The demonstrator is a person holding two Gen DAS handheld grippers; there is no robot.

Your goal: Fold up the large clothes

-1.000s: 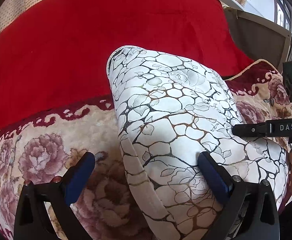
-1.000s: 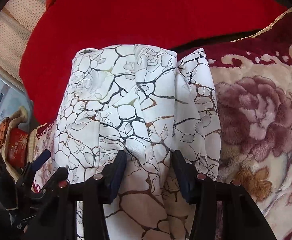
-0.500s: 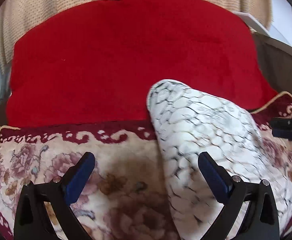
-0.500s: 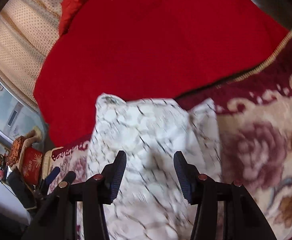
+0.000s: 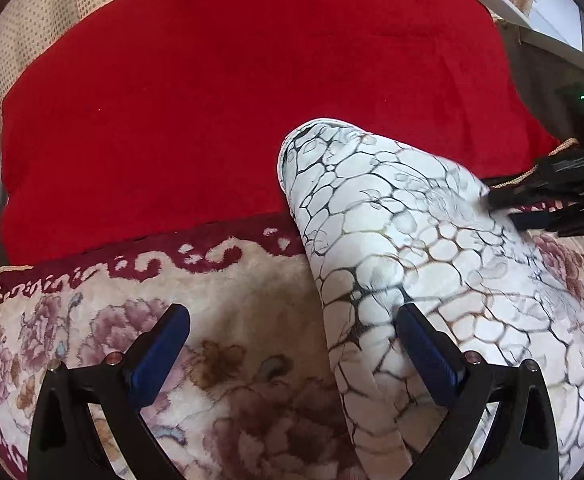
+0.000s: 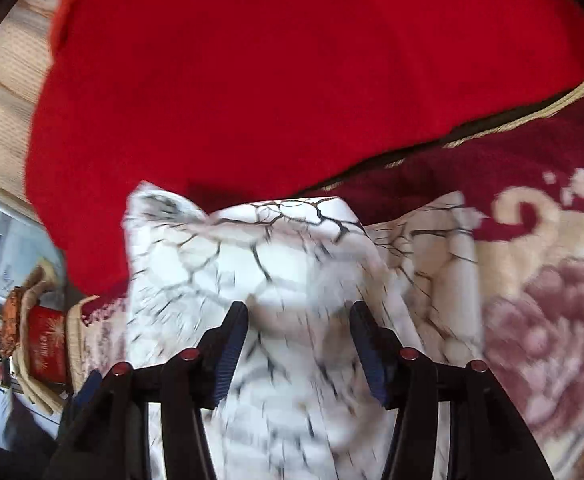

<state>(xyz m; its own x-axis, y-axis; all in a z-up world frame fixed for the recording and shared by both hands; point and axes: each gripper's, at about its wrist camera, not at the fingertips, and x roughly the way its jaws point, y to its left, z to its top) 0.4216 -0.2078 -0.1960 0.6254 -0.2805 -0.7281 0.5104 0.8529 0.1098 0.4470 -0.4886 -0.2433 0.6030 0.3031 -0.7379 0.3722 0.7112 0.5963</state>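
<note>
On the floral blanket [image 5: 232, 280], near its dark-red border, the folded white garment [image 5: 412, 260] lies released: the right gripper [image 6: 298, 344] has just been opening, fingers off the cloth, and the left gripper [image 5: 292, 352] gapes wide, so this fold looks finished.

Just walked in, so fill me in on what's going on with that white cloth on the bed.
A person with a gripper in each hand is folding a white crackle-print garment on a flowered blanket, in front of a red cushion. The left gripper is open beside the garment's edge, holding nothing. The right gripper has the cloth between its fingers, and its jaws have just been opening; the blur hides whether the pads press on it.
</note>
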